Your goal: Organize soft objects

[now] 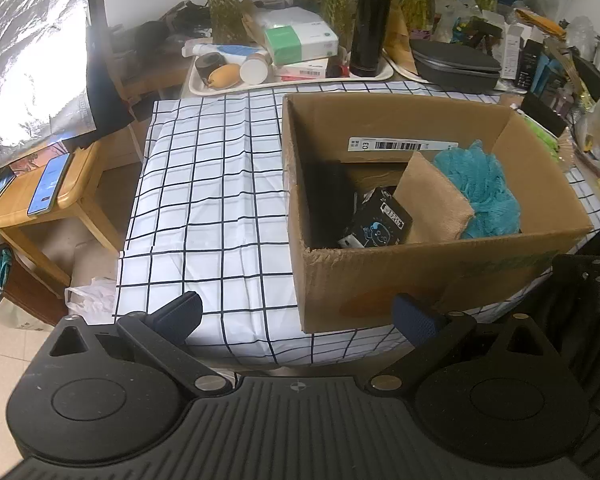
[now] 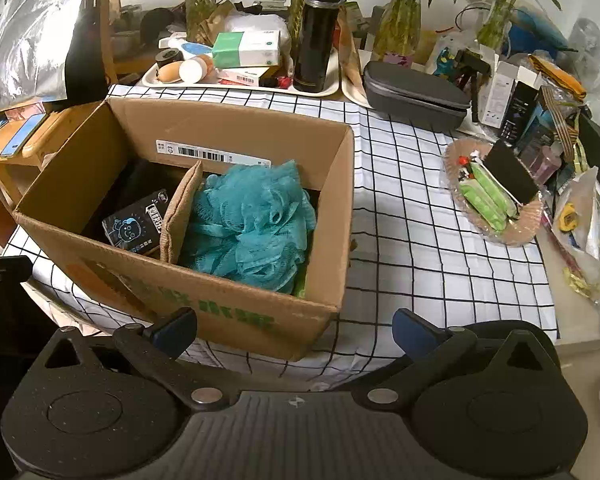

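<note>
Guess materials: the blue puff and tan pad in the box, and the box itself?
Blue puff: gathered nylon-like mesh netting, airy ruffles, slight sheen; probably a bath loofah.
Tan pad: coarse woven fabric, matte, ribbed weave, seamed edge; filling unknown.
Box: corrugated cardboard, matte brown, frayed top rim, printed green lettering.

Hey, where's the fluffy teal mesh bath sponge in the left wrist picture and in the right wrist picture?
Left wrist view: the teal mesh bath sponge sits right of centre, in the cardboard box's far right corner.
Right wrist view: it sits left of centre, filling the box's right half.
Shared landmark: the tall black flask on the tray behind.
</note>
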`<state>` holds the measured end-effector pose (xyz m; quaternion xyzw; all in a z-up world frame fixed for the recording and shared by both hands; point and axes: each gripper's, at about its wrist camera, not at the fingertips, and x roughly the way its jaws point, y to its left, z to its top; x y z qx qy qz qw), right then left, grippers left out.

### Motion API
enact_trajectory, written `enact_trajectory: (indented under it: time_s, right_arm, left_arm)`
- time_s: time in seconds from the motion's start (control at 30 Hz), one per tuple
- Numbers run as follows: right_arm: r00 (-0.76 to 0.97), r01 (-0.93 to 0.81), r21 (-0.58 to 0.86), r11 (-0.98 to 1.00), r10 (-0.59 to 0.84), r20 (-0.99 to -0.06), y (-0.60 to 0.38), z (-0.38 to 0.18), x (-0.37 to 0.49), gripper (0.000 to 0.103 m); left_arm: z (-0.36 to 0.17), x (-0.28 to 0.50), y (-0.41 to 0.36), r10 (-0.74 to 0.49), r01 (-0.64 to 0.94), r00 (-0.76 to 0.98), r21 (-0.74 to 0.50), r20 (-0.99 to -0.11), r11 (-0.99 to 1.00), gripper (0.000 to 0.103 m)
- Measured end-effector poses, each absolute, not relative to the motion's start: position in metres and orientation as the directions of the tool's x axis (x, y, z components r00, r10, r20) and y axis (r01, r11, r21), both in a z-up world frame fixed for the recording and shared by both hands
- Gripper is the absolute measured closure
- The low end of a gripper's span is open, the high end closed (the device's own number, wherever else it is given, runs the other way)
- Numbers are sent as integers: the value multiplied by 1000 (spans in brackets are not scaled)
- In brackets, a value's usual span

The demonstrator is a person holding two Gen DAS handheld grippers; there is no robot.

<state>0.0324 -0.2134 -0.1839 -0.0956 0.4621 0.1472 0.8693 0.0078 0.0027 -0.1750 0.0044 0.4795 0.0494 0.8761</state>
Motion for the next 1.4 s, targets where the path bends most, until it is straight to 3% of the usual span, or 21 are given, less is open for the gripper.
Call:
enact_trajectory:
  time_s: [1.4]
  right_arm:
    - [527,-351,-31,936,170,-833,-212,-186,32,0]
  left_arm:
    - [-175,6,-3,72,-56,531,50,-844,997,0]
